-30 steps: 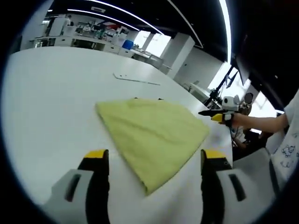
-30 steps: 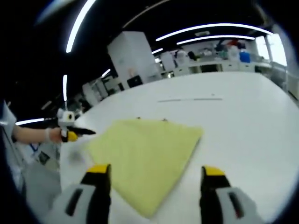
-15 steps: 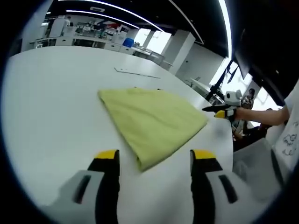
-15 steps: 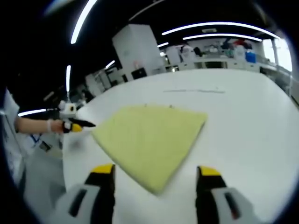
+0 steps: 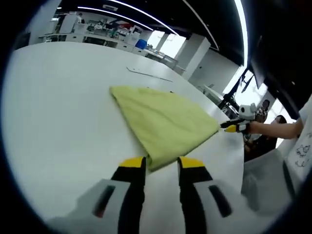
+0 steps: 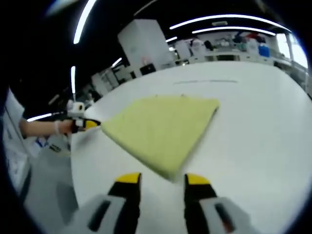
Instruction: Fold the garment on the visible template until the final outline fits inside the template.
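Observation:
The yellow garment (image 5: pixel 163 119) lies folded flat on the white table (image 5: pixel 58 112), shaped like a wedge. Its near corner points between the yellow tips of my left gripper (image 5: pixel 162 163), whose jaws stand a narrow gap apart, open. In the right gripper view the garment (image 6: pixel 161 126) points its near corner at my right gripper (image 6: pixel 163 179), also open with a narrow gap. A hand holds the right gripper (image 5: pixel 234 127) at the cloth's right corner in the left gripper view. The left gripper (image 6: pixel 85 124) sits at the cloth's left corner in the right gripper view.
A thin line (image 5: pixel 148 74) is marked on the table beyond the garment, also visible as a line (image 6: pixel 207 82) in the right gripper view. Benches with lab gear (image 5: pixel 92 36) stand far behind. The table edge (image 5: pixel 241 161) runs close on the right.
Both grippers' jaws have closed from wide apart to a narrow gap. Both cameras have drawn back, so each garment corner now sits at the fingertips instead of between the jaws.

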Demonstrator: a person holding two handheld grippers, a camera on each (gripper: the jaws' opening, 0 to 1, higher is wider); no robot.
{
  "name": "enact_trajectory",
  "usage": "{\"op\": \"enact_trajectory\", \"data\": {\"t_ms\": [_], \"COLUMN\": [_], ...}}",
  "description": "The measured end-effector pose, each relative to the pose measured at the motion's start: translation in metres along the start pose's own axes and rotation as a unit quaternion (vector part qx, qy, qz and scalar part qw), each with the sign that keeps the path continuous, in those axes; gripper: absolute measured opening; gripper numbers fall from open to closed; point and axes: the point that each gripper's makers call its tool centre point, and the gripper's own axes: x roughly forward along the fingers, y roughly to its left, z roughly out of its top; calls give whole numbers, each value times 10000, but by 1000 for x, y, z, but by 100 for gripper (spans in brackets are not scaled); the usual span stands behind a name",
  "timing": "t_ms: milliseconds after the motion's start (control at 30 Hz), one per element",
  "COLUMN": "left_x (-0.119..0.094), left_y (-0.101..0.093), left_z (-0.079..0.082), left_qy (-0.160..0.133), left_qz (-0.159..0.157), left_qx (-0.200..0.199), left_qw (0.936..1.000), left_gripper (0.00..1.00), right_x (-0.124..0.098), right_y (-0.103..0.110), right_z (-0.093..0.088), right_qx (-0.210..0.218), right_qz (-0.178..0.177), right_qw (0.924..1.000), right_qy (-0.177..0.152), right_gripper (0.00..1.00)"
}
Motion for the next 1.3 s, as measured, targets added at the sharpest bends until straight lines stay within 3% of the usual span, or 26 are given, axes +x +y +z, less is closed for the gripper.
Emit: {"op": "enact_trajectory", "data": {"t_ms": [167,733,1300], "left_x": [1,3,0], "left_y": [6,10,15], "left_z": [-1,-4,-3], "left_qy": [41,125,105], "left_qz": [-3,109,199], "left_qx": [-91,-185,-208], "left_qw": [10000,9997,9995], "left_gripper": [17,3,0], "right_x": [0,4,-9], "right_y": [-6,-9,-5], "right_z": [0,4,6], "right_qx": [-18,-149,-286], "right_qz": [-67,46,69], "right_qw": [10000,9998,9995], "right_qy": [-19,-82,-123], "right_gripper": [17,2,0]}}
